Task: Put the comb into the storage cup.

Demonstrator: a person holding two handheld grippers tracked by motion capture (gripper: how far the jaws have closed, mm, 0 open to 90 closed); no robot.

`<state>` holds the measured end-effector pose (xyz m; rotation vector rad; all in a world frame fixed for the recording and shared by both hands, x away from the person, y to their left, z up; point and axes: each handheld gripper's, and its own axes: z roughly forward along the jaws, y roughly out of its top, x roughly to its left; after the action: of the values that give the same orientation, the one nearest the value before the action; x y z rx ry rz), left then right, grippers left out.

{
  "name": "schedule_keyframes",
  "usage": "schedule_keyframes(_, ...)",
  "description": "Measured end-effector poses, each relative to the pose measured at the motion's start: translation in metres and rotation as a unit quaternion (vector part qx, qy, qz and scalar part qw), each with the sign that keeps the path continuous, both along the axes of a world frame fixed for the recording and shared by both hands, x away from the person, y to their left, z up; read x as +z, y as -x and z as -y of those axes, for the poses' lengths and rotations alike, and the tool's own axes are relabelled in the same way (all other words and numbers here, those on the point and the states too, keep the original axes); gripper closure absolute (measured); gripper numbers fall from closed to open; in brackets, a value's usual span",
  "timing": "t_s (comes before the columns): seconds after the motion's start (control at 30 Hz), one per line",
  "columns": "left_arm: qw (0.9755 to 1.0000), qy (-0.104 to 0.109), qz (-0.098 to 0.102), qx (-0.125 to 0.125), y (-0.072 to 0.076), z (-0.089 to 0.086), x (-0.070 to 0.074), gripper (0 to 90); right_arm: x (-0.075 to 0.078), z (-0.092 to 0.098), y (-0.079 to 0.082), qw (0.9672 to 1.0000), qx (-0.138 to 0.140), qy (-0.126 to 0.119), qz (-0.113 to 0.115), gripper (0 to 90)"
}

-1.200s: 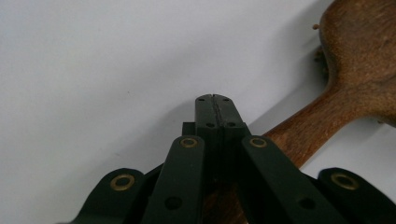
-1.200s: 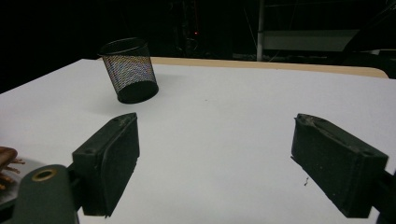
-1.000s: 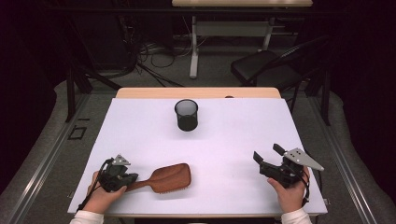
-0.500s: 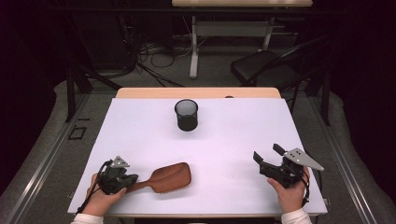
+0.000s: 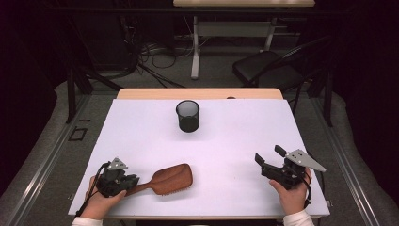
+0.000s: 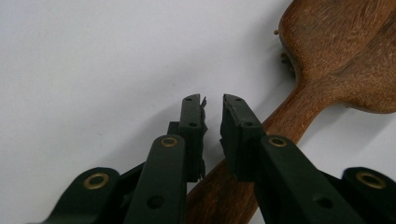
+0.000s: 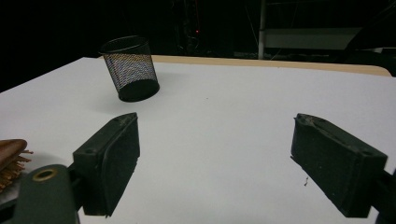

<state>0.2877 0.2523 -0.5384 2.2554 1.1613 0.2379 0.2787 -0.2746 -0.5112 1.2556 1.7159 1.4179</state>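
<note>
A brown wooden hairbrush [image 5: 168, 179] lies bristles down near the table's front left, its handle pointing toward my left gripper [image 5: 135, 181]. In the left gripper view the handle [image 6: 285, 123] runs under the jaws of the left gripper [image 6: 212, 100]. Those jaws have just been opening and now stand a narrow gap apart, with no pad pressing on the wood. My right gripper [image 5: 268, 154] is held in a hand at the front right, wide open with nothing between its fingers. The right gripper [image 7: 215, 120] faces the black mesh cup [image 7: 130, 67].
The black mesh cup [image 5: 188, 116] stands upright toward the back middle of the white table [image 5: 235, 136]. A bristled edge of the brush [image 7: 10, 156] shows at the left of the right gripper view. A dark chair [image 5: 268, 70] and cables lie beyond the table's far edge.
</note>
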Motion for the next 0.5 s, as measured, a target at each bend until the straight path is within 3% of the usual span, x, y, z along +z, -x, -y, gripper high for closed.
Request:
schedule_keyframes(0.13,0.9999,-0.007,-0.01,-0.008,-0.0008,0.0031,-0.0035,75.6,-0.0003,-0.0001,-0.0004,1.0,0.0,0.001,0.0,15.3)
schedule_keyframes(0.5,0.9997,-0.015,-0.007,-0.018,-0.0011,0.0084,-0.0048,70.2,-0.0006,0.0003,-0.0008,1.0,0.0,0.001,0.0,15.3)
